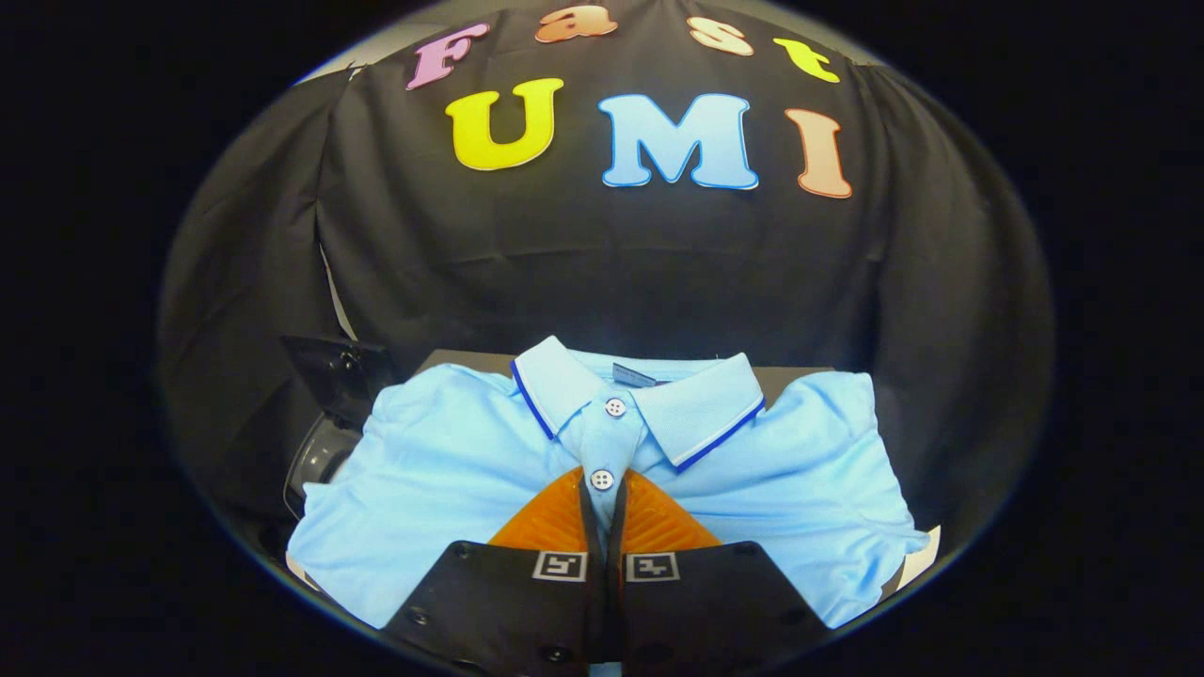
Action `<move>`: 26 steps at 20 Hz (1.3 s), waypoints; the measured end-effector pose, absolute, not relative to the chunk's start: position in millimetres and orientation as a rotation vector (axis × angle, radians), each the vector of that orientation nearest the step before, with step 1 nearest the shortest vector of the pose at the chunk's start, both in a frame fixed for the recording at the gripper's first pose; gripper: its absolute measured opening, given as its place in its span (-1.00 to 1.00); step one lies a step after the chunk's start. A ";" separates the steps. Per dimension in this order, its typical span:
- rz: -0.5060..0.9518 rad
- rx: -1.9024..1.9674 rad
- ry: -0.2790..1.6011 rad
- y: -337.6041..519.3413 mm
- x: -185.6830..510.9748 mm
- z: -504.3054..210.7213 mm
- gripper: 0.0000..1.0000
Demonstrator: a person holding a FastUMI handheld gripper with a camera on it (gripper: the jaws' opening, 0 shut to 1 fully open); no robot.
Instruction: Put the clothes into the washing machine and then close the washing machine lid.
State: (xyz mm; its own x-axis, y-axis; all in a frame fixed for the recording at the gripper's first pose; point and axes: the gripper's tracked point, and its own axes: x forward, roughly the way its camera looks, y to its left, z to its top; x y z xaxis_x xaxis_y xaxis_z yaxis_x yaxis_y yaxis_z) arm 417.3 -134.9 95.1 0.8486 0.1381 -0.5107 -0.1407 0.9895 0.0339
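Under gripper, jaws together, polo shirt placket hidden.

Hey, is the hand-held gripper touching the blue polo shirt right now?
Touching. In the gripper view the hand-held gripper has its fingers closed together on the shirt placket, just below the collar, with fabric pinched between them at the lower button.

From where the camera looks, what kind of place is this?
Probably a staged recording booth, not a home: a black cloth wall hangs behind, and a folded light blue polo shirt lies ready. The gripper, jaws together, pinches its button placket.
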 end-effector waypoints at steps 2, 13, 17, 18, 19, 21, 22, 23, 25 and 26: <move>0.154 0.052 0.500 -130.9 416.0 110.8 -0.97; 0.273 0.091 0.310 -20.4 376.2 198.4 -0.98; 0.331 0.088 0.281 33.5 366.8 212.7 -0.98; 0.346 0.089 0.276 46.3 366.4 215.0 -0.98; 0.360 0.091 0.270 60.2 364.5 217.5 -0.98; 0.391 0.089 0.267 86.6 363.0 219.4 -0.98; 0.403 0.089 0.264 98.4 362.5 220.0 -0.98; 0.415 0.089 0.266 110.3 362.5 219.0 -0.98; 0.440 0.092 0.271 135.0 359.6 216.0 -0.98; 0.451 0.089 0.276 145.8 359.1 214.0 -0.98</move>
